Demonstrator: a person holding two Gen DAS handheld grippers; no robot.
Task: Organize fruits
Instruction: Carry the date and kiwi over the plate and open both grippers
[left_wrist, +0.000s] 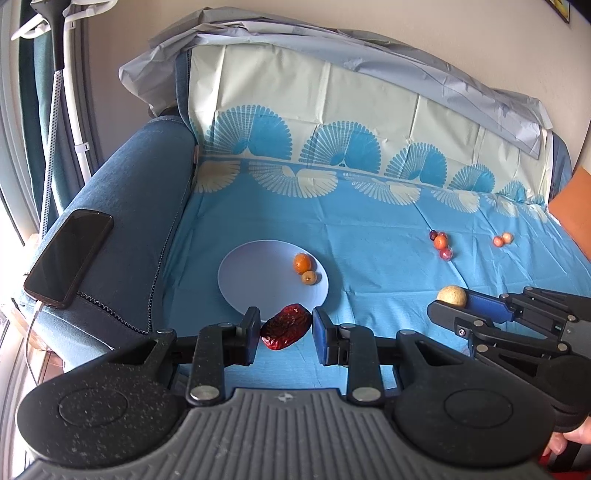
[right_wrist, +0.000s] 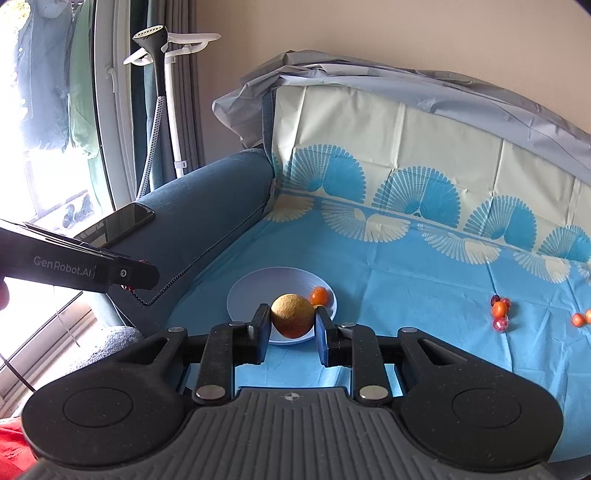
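My left gripper (left_wrist: 285, 326) is shut on a wrinkled dark red date (left_wrist: 285, 326) just in front of the pale blue plate (left_wrist: 255, 280). The plate holds a small orange fruit (left_wrist: 302, 263) and a small tan fruit (left_wrist: 308, 277). My right gripper (right_wrist: 291, 320) is shut on a round tan fruit (right_wrist: 291, 314) above the near part of the plate (right_wrist: 243, 295); it also shows in the left wrist view (left_wrist: 451, 295). Small red and orange fruits (left_wrist: 440, 243) lie loose on the blue cloth, with two more (left_wrist: 502, 239) further right.
A black phone (left_wrist: 68, 258) lies on the sofa's blue armrest (left_wrist: 122, 221), with a cable. The patterned blue cloth (left_wrist: 369, 236) covers the seat and backrest. A garment steamer stand (right_wrist: 162, 96) stands by the window. An orange cushion (left_wrist: 574, 210) is at the right edge.
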